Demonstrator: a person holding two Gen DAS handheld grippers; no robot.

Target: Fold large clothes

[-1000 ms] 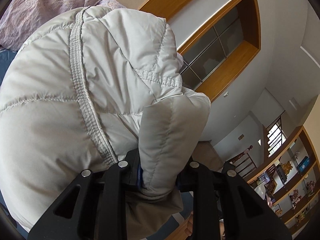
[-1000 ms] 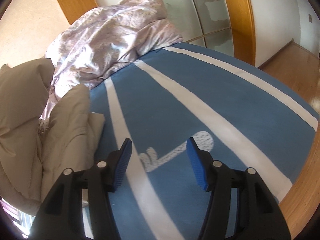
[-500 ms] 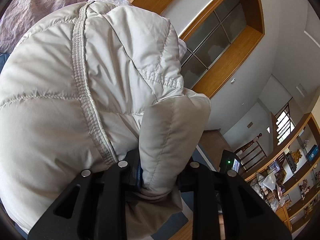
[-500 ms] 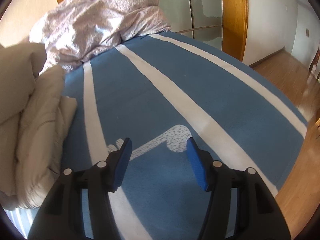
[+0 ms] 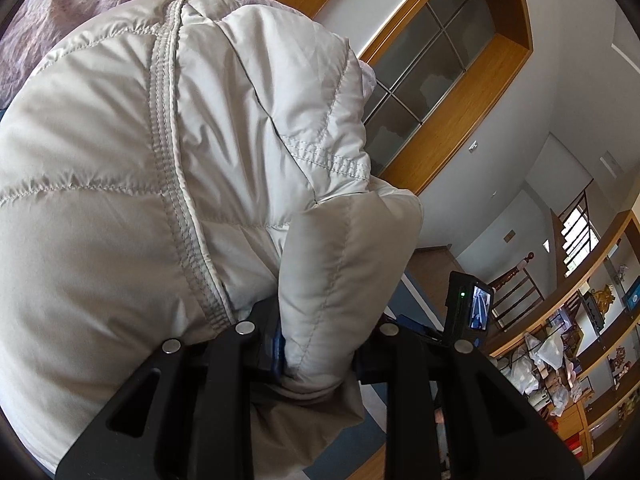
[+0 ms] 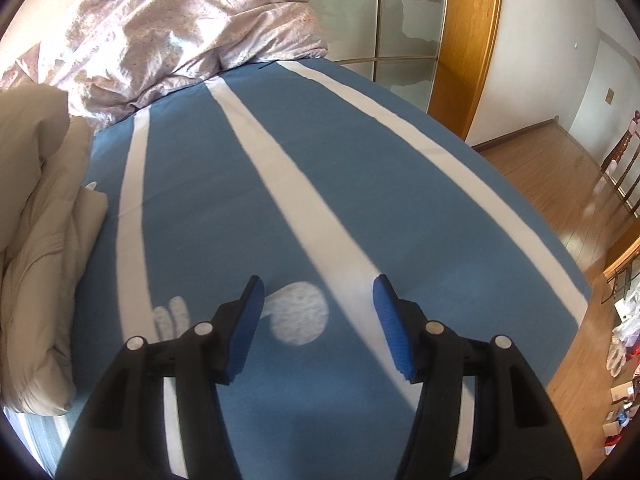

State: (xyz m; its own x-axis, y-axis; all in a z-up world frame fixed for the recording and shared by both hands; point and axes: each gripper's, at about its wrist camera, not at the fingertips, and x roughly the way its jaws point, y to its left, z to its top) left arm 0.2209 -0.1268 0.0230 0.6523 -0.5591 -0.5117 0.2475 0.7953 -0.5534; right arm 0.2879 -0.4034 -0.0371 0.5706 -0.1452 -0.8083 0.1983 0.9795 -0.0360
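Note:
A pale beige quilted puffer jacket (image 5: 168, 184) fills most of the left wrist view. My left gripper (image 5: 318, 356) is shut on a padded fold of it and holds it lifted, with the jacket bulging over the fingers. In the right wrist view the jacket (image 6: 36, 240) hangs bunched at the left edge over the bed. My right gripper (image 6: 318, 320) is open and empty, above the blue bedsheet with white stripes (image 6: 400, 200), to the right of the jacket.
A crumpled lilac duvet (image 6: 180, 28) lies at the head of the bed. A wood-framed glass panel (image 6: 464, 48) stands behind it. Wooden floor (image 6: 560, 184) lies to the right of the bed. Shelves with clutter (image 5: 580, 340) line the room's far side.
My right gripper has swung right and tilted down over the bed, so the jacket sits further left in its view. The left gripper still holds the jacket and has shifted slightly.

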